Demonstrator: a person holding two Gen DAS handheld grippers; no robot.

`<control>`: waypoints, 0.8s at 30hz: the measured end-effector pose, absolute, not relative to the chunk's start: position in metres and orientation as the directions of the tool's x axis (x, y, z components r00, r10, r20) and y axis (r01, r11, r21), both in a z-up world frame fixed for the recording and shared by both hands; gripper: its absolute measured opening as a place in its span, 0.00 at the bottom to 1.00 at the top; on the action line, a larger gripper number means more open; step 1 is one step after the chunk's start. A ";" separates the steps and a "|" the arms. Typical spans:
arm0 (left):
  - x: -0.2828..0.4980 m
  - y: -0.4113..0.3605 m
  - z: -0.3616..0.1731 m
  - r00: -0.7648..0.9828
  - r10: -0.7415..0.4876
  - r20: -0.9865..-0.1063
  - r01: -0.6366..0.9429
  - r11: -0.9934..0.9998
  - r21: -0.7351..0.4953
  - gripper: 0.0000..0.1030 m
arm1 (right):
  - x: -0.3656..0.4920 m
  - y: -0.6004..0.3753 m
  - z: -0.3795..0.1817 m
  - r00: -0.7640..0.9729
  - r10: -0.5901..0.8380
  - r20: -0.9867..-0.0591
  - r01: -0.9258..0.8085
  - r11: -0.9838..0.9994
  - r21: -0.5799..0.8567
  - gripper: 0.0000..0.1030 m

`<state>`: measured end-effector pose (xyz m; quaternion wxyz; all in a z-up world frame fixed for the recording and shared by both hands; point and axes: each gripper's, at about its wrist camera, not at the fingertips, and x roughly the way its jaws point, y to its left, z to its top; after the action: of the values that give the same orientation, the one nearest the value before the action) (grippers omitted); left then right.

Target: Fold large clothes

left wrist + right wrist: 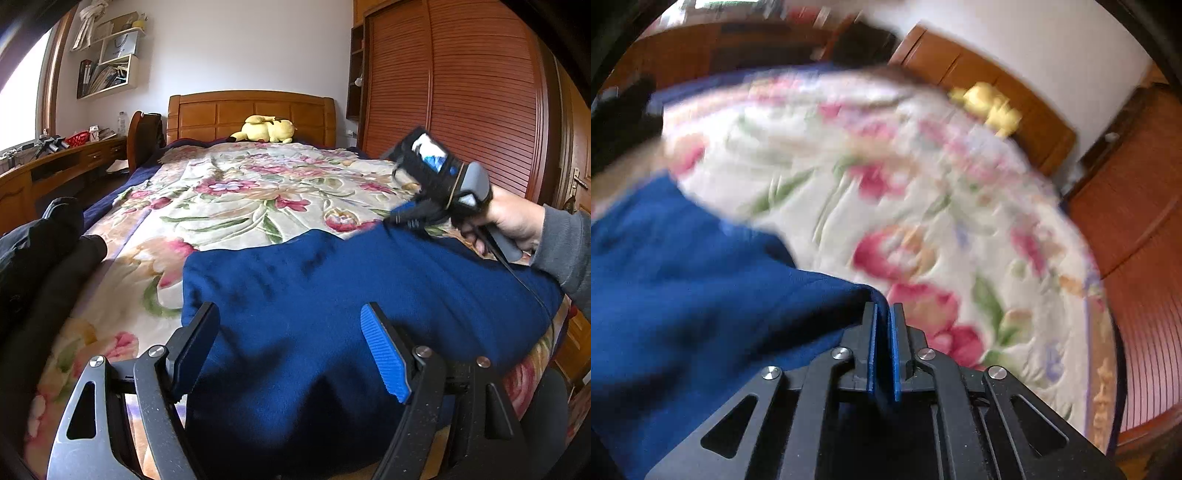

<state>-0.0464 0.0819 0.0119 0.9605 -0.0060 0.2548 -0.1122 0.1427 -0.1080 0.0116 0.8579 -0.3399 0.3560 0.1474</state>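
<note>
A blue garment lies bunched across the near end of a bed covered in a floral quilt, partway through being folded. The right gripper, held in a person's hand, has its jaws nearly together with a fold of the garment's far edge pinched between the pads. The left gripper hangs with jaws wide apart over the near part of the cloth, holding nothing.

The fabric looks like soft, thick fleece: light, limp and likely to sag and drape wherever it is unsupported, though not slippery against ribbed pads. Corners and hems would seem the sound places to take hold, one in each gripper, so the panel carries flat instead of bunching.

A yellow plush toy rests at the headboard. No brand, label or writing can be read on the garment; lettering on a shelved bag is too small to make out.
</note>
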 end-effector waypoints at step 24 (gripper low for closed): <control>-0.075 0.096 -0.007 0.823 -0.177 -0.539 0.162 0.984 -0.076 0.77 | 0.138 -0.348 -0.025 0.563 0.185 -0.805 -0.324 0.946 -0.010 0.32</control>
<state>-0.0747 0.0959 -0.0072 0.9547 -0.0133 0.2836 -0.0888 0.1382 -0.3481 -0.0246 0.8807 -0.0782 0.4444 0.1442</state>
